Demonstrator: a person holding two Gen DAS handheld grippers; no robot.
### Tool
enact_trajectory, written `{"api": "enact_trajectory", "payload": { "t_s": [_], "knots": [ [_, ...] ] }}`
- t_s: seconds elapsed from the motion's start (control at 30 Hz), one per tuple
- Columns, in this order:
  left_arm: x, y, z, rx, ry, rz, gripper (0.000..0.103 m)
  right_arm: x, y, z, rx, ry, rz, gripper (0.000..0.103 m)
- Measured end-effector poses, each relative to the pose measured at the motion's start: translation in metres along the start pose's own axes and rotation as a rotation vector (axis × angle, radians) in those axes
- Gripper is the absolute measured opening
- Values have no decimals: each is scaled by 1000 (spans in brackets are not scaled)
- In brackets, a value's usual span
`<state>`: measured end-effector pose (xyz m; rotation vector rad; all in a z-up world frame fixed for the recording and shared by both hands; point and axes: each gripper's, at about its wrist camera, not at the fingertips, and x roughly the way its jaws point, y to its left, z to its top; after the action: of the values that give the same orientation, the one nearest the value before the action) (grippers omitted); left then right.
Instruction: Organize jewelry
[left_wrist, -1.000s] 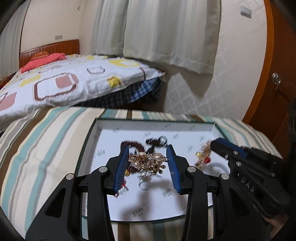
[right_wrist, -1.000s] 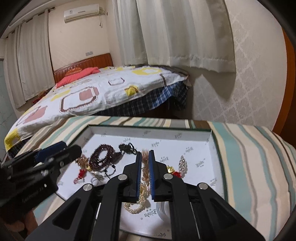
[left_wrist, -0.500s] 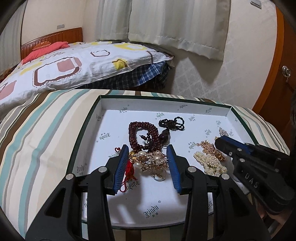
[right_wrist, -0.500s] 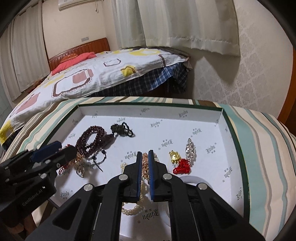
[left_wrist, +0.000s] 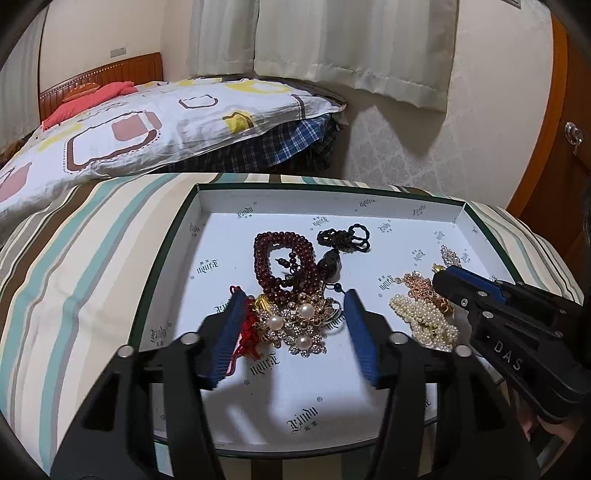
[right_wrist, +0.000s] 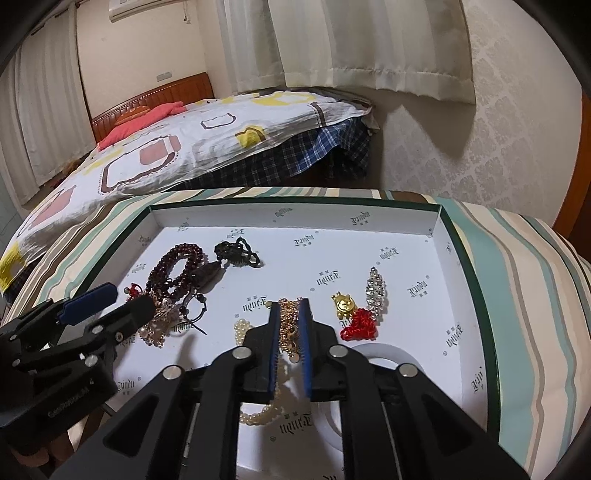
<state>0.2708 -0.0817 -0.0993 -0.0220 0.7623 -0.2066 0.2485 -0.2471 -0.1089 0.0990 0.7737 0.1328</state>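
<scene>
A white box lid (left_wrist: 406, 201) (right_wrist: 295, 206) holds the jewelry. A gold and pearl brooch (left_wrist: 297, 323) lies between the fingers of my open left gripper (left_wrist: 295, 325), next to a dark red bead bracelet (left_wrist: 284, 264) (right_wrist: 177, 269) and a black cord pendant (left_wrist: 343, 238) (right_wrist: 236, 253). My right gripper (right_wrist: 289, 325) (left_wrist: 448, 280) is nearly shut around a gold chain (right_wrist: 288, 317) lying on a pearl string (left_wrist: 421, 321) (right_wrist: 258, 410). A gold charm with red knot (right_wrist: 351, 314) and a crystal brooch (right_wrist: 376, 290) lie to its right.
The lid rests on a striped cloth (left_wrist: 74, 277) (right_wrist: 528, 277). A white ring-shaped object (right_wrist: 373, 354) lies in the lid under my right gripper. A bed (left_wrist: 129, 125) stands behind, a papered wall (right_wrist: 517, 129) to the right.
The pearl brooch, held up between the left fingers before, now lies in the lid with the left jaws wider. Both grippers have come lower and closer to the lid. The right jaws have parted slightly.
</scene>
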Motion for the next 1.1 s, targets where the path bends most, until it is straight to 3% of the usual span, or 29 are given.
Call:
{"api": "enact_trajectory", "payload": {
  "t_s": [0.17, 0.27, 0.47, 0.8, 1.1],
  "knots": [
    [-1, -2, 0, 12, 2, 9, 57, -2, 0, 0, 0, -10, -13, 38],
    [-3, -3, -1, 13, -3, 24, 65, -6, -1, -1, -2, -22, -27, 49],
    [-10, -3, -3, 14, -17, 64, 79, -14, -4, -5, 0, -37, -57, 62],
    [-40, -2, -15, 30, -24, 109, 88, -42, -3, -18, 14, -57, -107, 72],
    [-96, 4, -23, 8, -70, 116, 92, -88, 16, -23, 3, -101, -133, 75]
  ]
}}
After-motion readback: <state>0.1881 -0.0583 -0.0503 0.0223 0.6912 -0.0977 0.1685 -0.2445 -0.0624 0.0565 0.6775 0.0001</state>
